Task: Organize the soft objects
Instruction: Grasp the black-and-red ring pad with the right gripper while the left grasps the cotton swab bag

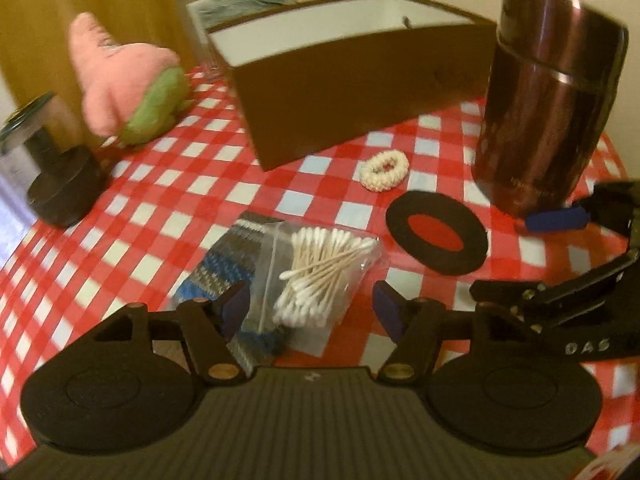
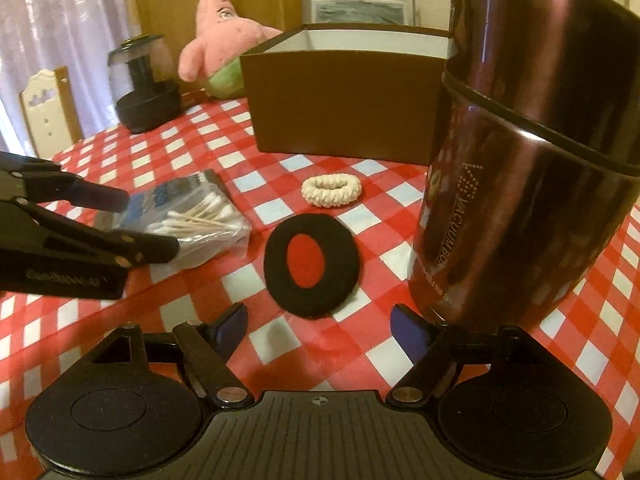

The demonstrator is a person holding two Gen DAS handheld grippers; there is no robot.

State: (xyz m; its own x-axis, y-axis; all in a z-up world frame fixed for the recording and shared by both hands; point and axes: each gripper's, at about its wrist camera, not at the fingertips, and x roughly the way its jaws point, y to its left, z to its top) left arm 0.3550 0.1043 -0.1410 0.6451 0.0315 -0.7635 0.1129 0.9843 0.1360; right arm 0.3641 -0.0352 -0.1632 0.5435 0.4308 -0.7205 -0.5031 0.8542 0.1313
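A clear bag of cotton swabs lies on a blue-grey knitted cloth. My left gripper is open, its jaws on either side of the bag's near end, just above it; it also shows in the right wrist view. A black felt ring and a cream crocheted scrunchie lie on the checked cloth. A pink star plush sits far left. My right gripper is open and empty, short of the felt ring.
An open brown box stands at the back. A tall dark metal flask stands at the right, close to my right finger. A black-based glass jar stands left. A framed picture leans behind the box.
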